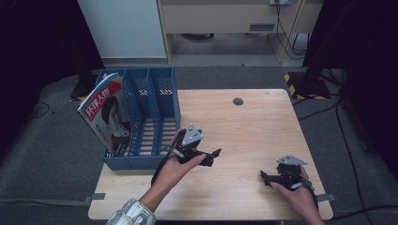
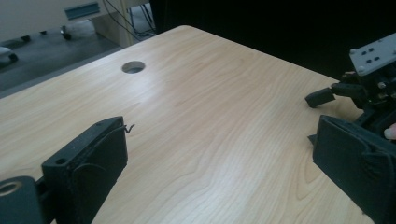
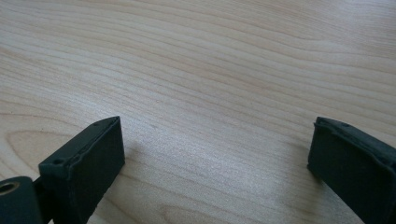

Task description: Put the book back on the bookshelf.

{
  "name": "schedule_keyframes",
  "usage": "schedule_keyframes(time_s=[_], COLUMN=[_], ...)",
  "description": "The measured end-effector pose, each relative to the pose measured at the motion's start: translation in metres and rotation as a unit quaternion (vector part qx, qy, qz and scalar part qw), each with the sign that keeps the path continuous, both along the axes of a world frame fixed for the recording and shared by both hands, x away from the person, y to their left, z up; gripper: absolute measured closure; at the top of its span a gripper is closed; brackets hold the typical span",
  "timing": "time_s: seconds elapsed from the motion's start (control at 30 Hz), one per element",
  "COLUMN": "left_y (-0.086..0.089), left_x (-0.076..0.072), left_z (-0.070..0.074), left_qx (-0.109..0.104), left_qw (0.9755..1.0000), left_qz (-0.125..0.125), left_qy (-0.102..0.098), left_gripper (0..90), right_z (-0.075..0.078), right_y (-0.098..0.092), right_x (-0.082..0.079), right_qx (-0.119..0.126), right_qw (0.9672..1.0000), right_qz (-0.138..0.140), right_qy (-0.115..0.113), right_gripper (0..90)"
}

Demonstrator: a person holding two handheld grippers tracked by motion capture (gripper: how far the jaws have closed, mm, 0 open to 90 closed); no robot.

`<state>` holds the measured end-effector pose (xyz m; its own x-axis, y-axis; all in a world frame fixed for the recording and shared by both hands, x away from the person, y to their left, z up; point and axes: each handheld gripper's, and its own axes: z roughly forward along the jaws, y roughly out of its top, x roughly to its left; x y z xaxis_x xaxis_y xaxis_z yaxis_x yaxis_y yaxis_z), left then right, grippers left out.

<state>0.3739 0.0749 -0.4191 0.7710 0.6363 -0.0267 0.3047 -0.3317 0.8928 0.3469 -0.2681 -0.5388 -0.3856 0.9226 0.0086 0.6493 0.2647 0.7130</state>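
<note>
left gripper jaws apart, empty, nearer the magazine, which stands upright in blue rack behind those jaws; right gripper jaws apart too

Wooden table with blue file rack

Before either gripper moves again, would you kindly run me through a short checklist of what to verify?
1. Left gripper open and empty: ok, jaws wide apart.
2. Right gripper open and empty: ok.
3. Magazine standing in the blue file rack, leftmost slot: ok, though it leans.
4. Other rack slots free: ok.
5. Bare table between the grippers: ok.
6. Magazine seated fully at the rack's bottom: cannot tell.
</note>
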Motion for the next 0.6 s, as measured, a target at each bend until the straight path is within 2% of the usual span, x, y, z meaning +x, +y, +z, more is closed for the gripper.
schedule_keyframes(time_s=[0.03, 0.07, 0.1, 0.13, 0.17, 0.23, 0.3, 0.33, 0.4, 0.47, 0.5, 0.53, 0.6], left_y=[-0.010, -0.010, -0.020, -0.020, -0.030, -0.036, -0.051, -0.051, -0.065, -0.069, -0.077, -0.077, -0.085], left_x=[0.000, 0.000, 0.000, 0.000, 0.001, 0.001, 0.000, 0.000, -0.001, -0.002, -0.003, -0.003, -0.004], left_z=[-0.004, -0.004, -0.010, -0.010, -0.016, -0.020, -0.032, -0.032, -0.044, -0.049, -0.058, -0.058, -0.071], left_qx=[0.003, 0.003, 0.015, 0.015, 0.026, 0.031, 0.045, 0.045, 0.062, 0.069, 0.079, 0.079, 0.100], left_qw=[1.0000, 1.0000, 0.9998, 0.9998, 0.9995, 0.9993, 0.9984, 0.9984, 0.9972, 0.9966, 0.9955, 0.9955, 0.9932], left_qz=[-0.006, -0.006, -0.010, -0.010, -0.014, -0.016, -0.025, -0.025, -0.033, -0.035, -0.039, -0.039, -0.042], left_qy=[0.003, 0.003, 0.006, 0.006, 0.011, 0.012, 0.021, 0.021, 0.027, 0.028, 0.034, 0.034, 0.043], left_gripper=[2.9, 2.9, 3.0, 3.1, 3.3, 3.4, 3.4, 3.5, 3.5, 3.5, 3.6, 3.7, 3.7], right_z=[0.000, 0.000, 0.000, 0.000, 0.000, 0.000, 0.000, 0.000, 0.000, 0.000, 0.000, 0.000, 0.000], right_y=[-0.001, -0.001, -0.001, -0.001, -0.001, -0.001, -0.001, -0.001, -0.001, -0.001, -0.001, -0.001, -0.001], right_x=[0.000, 0.000, 0.000, 0.000, 0.000, 0.000, 0.000, 0.000, 0.000, 0.000, 0.000, 0.000, 0.000], right_qx=[-0.001, -0.001, -0.001, -0.001, -0.001, -0.001, -0.001, -0.001, -0.001, -0.001, -0.001, -0.001, -0.001], right_qw=[1.0000, 1.0000, 1.0000, 1.0000, 1.0000, 1.0000, 1.0000, 1.0000, 1.0000, 1.0000, 1.0000, 1.0000, 1.0000], right_qz=[0.000, 0.000, -0.001, -0.001, -0.001, -0.001, -0.001, -0.001, -0.001, -0.001, -0.001, -0.001, -0.001], right_qy=[0.000, 0.000, 0.000, 0.000, 0.000, 0.001, 0.001, 0.001, 0.001, 0.001, 0.000, 0.000, 0.001], right_gripper=[4.0, 4.0, 4.0, 4.0, 4.0, 4.1, 4.1, 4.1, 4.1, 4.1, 4.1, 4.1, 4.0])
